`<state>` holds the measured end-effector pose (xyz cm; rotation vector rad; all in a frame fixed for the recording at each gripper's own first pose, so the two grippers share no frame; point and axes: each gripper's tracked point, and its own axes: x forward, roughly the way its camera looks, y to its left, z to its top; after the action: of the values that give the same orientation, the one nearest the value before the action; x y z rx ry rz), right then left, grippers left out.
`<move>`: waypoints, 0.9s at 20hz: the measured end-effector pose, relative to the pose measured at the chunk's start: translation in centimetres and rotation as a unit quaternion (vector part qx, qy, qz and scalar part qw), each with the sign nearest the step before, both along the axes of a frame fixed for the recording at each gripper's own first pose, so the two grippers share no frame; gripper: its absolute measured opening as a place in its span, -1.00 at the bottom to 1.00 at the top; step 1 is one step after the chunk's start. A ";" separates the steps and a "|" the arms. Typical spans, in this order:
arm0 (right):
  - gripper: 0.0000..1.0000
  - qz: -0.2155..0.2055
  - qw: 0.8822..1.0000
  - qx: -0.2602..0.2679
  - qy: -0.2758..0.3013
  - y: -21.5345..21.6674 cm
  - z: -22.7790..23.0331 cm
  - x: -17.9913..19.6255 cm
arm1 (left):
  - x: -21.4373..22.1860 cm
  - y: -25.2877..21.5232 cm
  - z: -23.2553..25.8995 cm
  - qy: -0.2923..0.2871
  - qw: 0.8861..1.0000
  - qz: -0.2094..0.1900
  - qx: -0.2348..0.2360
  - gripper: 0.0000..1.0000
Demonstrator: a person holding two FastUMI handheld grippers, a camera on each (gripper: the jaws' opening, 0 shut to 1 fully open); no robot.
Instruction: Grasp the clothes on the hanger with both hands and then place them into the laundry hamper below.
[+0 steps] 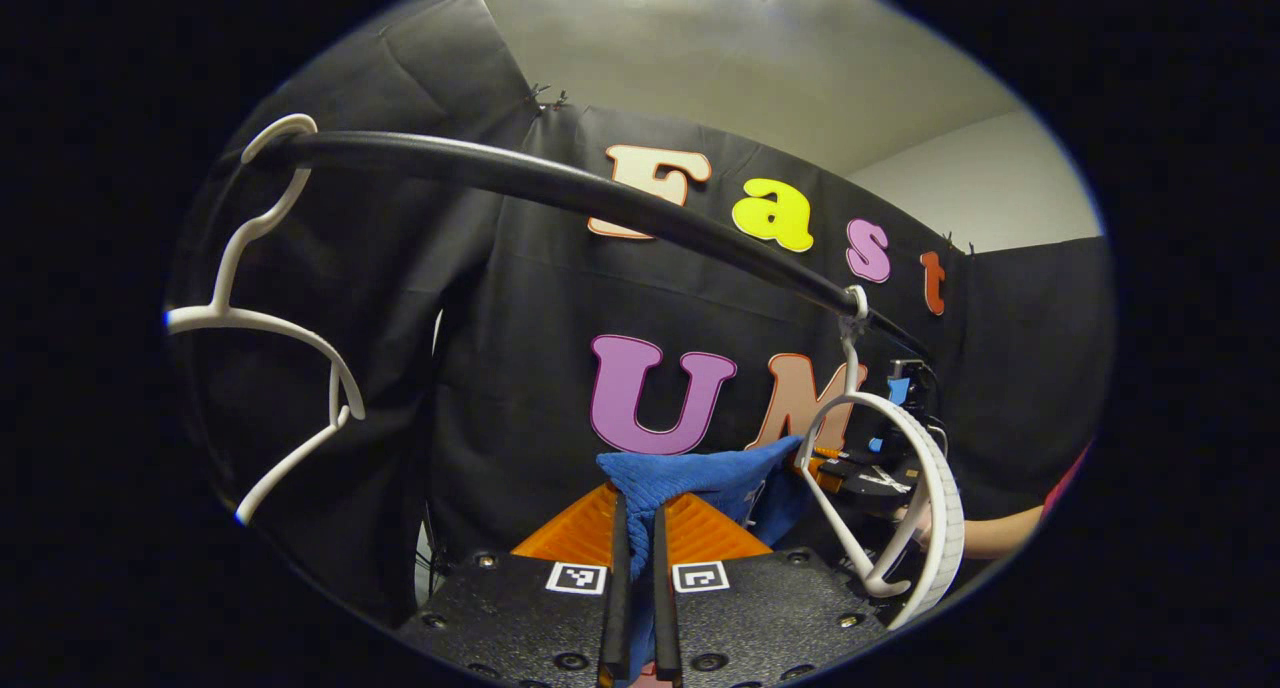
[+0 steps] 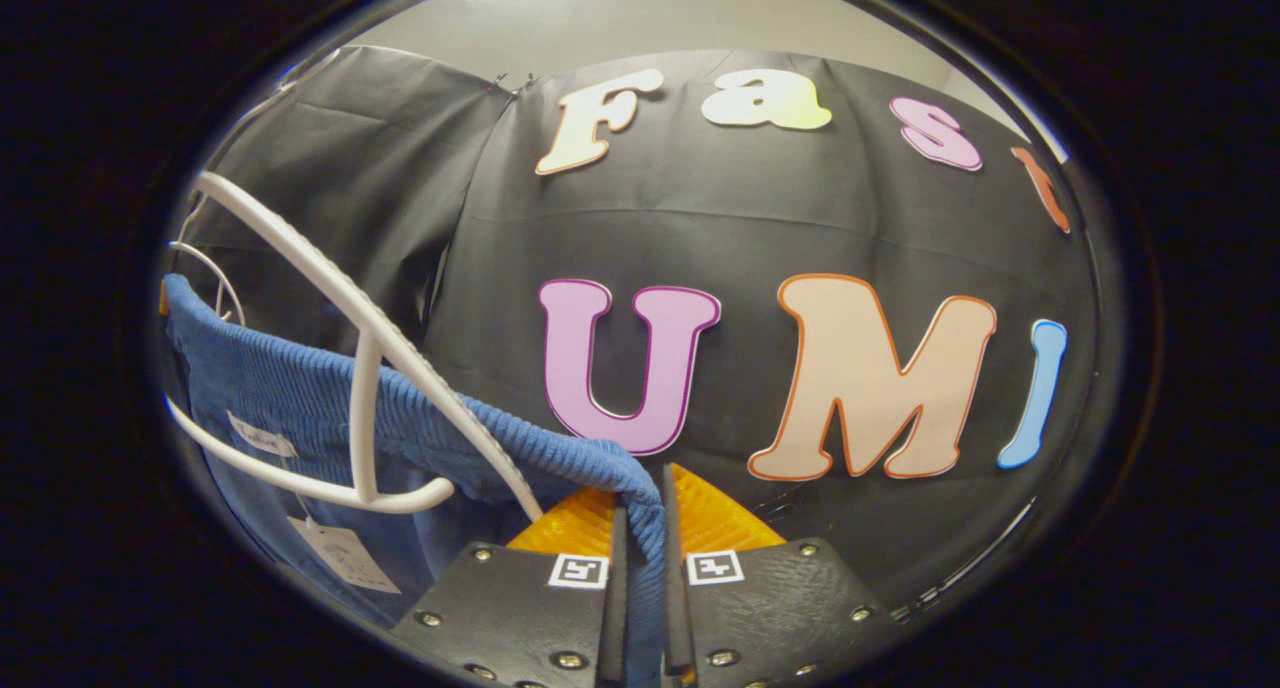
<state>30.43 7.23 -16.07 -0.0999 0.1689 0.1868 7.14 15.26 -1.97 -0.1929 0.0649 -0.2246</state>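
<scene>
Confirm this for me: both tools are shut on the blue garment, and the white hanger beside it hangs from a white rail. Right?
Not quite: the rail is black, as the left gripper view shows. The rest holds: the left tool and the right tool are each shut on the blue garment, and the white hanger hangs from that rail.

The clothes (image 2: 300, 408) are blue ribbed fabric with white tags, draped over a white hanger (image 2: 365, 368) at 9 o'clock; its edge is pinched at 6 o'clock in both views
</scene>
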 end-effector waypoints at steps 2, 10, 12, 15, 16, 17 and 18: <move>-0.70 0.003 1.000 0.003 0.006 0.2 -0.7 -0.2 | 0.0 0.3 -0.1 0.001 1.000 0.002 -0.009 -0.80; -0.70 0.020 0.999 -0.003 0.033 1.3 -3.8 -3.4 | -1.6 1.9 -1.9 0.013 1.000 0.015 -0.003 -0.80; -0.71 0.023 0.999 -0.007 0.040 1.5 -4.6 -4.2 | -2.3 2.0 -2.7 0.020 1.000 0.020 -0.002 -0.80; -0.71 0.024 0.998 -0.010 0.050 1.4 -5.4 -5.7 | -3.2 2.1 -3.9 0.030 0.999 0.028 0.011 -0.79; -0.71 0.022 0.998 -0.012 0.052 1.3 -5.5 -6.0 | -3.6 2.0 -4.4 0.034 0.999 0.031 0.017 -0.79; -0.71 0.021 0.998 -0.013 0.056 1.0 -5.9 -6.5 | -4.0 1.8 -4.9 0.038 0.998 0.034 0.022 -0.79; -0.71 0.019 0.998 -0.014 0.059 0.8 -6.0 -6.9 | -4.3 1.7 -5.2 0.040 0.998 0.037 0.026 -0.80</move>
<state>23.53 8.00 -22.12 -0.1210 0.2881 0.2288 2.79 16.94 -7.15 -0.1515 0.1430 -0.1421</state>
